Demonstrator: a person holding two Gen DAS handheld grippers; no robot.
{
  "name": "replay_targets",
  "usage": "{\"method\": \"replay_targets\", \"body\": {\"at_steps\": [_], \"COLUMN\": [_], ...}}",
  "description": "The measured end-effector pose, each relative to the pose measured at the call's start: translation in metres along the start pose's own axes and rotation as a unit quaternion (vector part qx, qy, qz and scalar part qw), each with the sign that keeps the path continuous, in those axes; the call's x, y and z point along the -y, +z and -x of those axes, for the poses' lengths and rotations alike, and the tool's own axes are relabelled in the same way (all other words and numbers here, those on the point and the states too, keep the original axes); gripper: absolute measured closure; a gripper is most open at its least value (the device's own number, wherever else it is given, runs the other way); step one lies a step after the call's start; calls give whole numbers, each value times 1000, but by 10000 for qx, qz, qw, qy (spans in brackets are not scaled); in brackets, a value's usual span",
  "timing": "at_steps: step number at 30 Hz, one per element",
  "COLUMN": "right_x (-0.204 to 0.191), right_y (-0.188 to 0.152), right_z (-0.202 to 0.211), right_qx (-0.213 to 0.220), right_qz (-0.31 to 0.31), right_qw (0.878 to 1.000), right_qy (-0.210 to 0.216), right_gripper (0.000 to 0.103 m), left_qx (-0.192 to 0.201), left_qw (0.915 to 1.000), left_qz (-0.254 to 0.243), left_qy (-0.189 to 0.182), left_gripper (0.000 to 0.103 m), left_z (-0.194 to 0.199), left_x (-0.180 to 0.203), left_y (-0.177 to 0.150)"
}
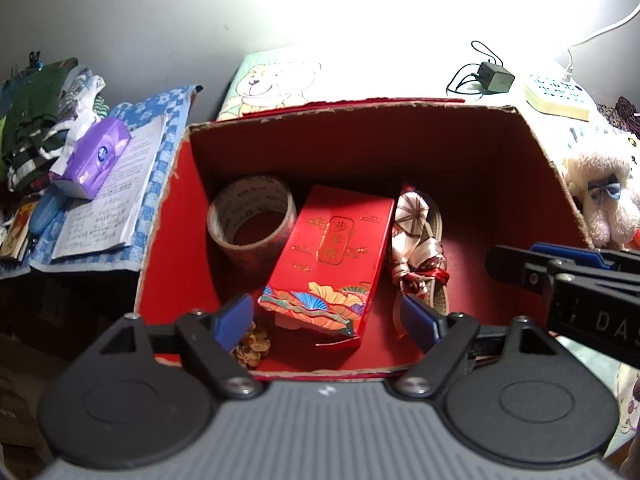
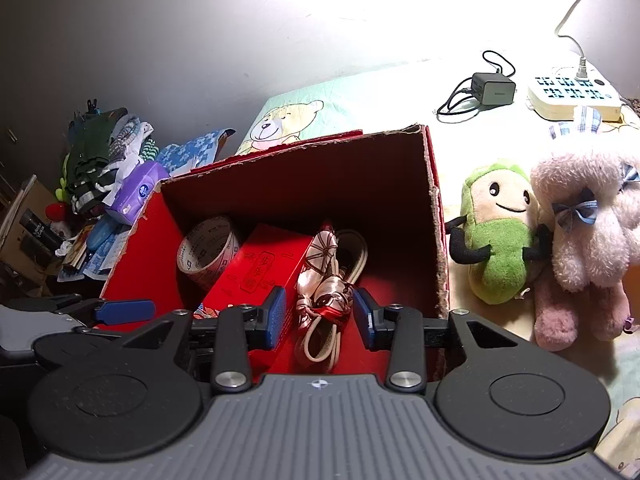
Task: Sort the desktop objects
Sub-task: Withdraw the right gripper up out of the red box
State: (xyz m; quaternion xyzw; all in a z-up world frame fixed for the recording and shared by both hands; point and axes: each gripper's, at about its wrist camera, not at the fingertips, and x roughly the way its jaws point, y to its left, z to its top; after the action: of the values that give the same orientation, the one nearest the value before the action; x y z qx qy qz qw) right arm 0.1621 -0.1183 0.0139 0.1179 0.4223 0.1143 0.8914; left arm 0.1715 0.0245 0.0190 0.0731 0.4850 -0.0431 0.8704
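Right wrist view is showing right gripper (image 2: 318, 314) hovering w/ jaws released, nothing gripped, over red box's (image 2: 438, 216) near edge, while left gripper (image 1: 328, 320) is hanging released too; next item, green plush (image 2: 498, 236), is lying upright just right of box, nearer right hand.

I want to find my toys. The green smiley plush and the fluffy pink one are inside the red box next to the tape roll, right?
Not quite. The green smiley plush and the fluffy pink one lie outside the red box, on the bedding to its right, as the right wrist view shows. The tape roll is inside the box.
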Motion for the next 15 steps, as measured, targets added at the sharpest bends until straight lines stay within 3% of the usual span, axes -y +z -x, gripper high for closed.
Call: {"method": "replay_targets", "body": {"at_steps": [15], "right_x": [13], "right_y": [0], "right_z": [38], "right_qx": [250], "right_qz": [51], "right_qw": [9985], "right_qy": [480], "right_gripper": [63], "left_qx": [245], "left_qw": [9989], "left_qz": [318], "left_qy": [258], "left_gripper": [19], "left_z": [41], "left_x": [17], "left_y": [-6]}}
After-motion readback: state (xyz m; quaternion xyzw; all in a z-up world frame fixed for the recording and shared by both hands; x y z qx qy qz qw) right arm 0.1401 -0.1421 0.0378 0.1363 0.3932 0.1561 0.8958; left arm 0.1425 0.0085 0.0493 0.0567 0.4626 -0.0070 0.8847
